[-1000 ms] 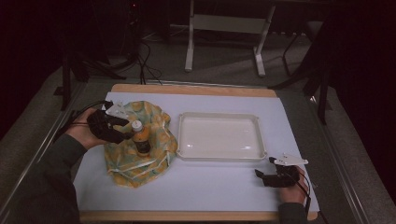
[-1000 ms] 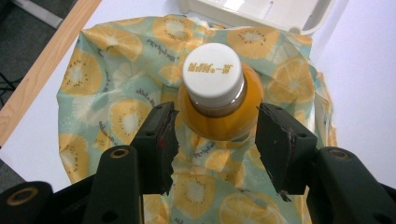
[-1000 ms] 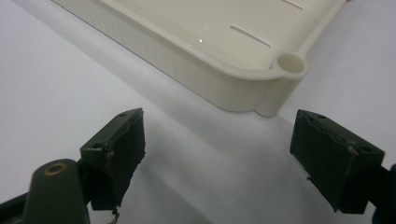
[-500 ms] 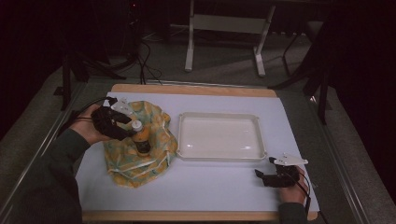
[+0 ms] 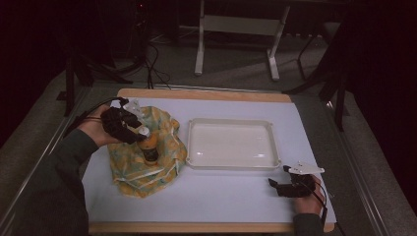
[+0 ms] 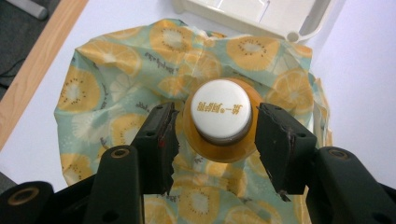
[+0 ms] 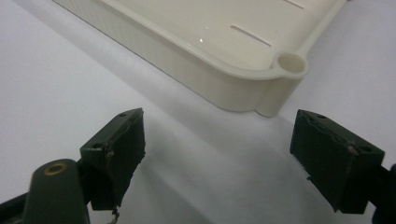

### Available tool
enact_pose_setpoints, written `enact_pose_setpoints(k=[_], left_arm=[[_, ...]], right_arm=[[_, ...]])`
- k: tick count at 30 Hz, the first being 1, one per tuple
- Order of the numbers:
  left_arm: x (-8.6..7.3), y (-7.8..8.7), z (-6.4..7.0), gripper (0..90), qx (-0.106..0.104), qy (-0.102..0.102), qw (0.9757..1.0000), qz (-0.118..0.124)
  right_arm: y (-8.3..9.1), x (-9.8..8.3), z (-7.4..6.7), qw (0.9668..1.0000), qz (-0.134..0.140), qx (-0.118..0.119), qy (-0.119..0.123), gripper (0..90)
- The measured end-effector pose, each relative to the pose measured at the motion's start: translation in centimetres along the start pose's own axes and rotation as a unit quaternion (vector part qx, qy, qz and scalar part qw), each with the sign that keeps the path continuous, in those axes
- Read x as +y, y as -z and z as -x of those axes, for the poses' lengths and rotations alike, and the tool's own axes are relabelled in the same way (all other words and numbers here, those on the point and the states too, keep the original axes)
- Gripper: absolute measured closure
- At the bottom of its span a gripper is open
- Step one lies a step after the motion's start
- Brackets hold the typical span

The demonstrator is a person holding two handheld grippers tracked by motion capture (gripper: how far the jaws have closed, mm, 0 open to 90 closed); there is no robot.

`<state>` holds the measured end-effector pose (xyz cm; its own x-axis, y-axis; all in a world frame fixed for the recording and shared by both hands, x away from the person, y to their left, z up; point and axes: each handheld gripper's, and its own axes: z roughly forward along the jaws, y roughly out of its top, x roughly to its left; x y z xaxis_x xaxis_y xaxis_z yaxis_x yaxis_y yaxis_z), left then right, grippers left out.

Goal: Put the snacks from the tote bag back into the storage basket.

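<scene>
An orange bottle with a white cap (image 6: pixel 222 116) stands upright on a crumpled cloth printed with citrus slices (image 6: pixel 116 79). My left gripper (image 6: pixel 215 126) hangs over it, open, with one jaw on each side of the cap and small gaps between them. In the high view the bottle (image 5: pixel 150 150) is at the table's left on the cloth (image 5: pixel 142 172), with the left gripper (image 5: pixel 140 132) at its top. My right gripper (image 5: pixel 275 184) rests open near the front right, holding nothing. In its own view the right gripper (image 7: pixel 219 135) faces a tray corner.
A white shallow tray (image 5: pixel 231 166) lies at the table's middle, just right of the cloth; its rim (image 7: pixel 233 74) is close ahead of the right jaws and its corner (image 6: pixel 261 18) lies beyond the cloth. The wooden table edge (image 5: pixel 206 93) runs along the back.
My left gripper has shifted slightly right and come over the bottle's cap. The right gripper has stayed where it was.
</scene>
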<state>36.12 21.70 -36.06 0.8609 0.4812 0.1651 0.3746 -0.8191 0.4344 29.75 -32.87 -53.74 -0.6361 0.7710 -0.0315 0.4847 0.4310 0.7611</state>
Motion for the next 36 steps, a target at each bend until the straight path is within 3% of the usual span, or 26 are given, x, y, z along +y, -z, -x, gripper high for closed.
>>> enact_pose_setpoints(k=[16, 24, 36], left_arm=[[1.0, -1.0, -0.4, 49.7, -0.013, -0.007, 0.9995, -0.029], [1.3, -1.3, -0.3, 56.1, -0.023, -0.013, 0.9992, -0.029], [1.4, -1.4, -0.6, 58.2, -0.036, -0.011, 0.9986, -0.038]], right_arm=[[0.0, 0.0, 0.0, 1.0, 0.0, 0.002, 0.0, 17.5], [0.0, 0.0, 0.1, 1.0, 0.0, 0.002, 0.001, 17.5], [0.0, 0.0, 0.1, 1.0, 0.0, 0.002, 0.001, 17.5]])
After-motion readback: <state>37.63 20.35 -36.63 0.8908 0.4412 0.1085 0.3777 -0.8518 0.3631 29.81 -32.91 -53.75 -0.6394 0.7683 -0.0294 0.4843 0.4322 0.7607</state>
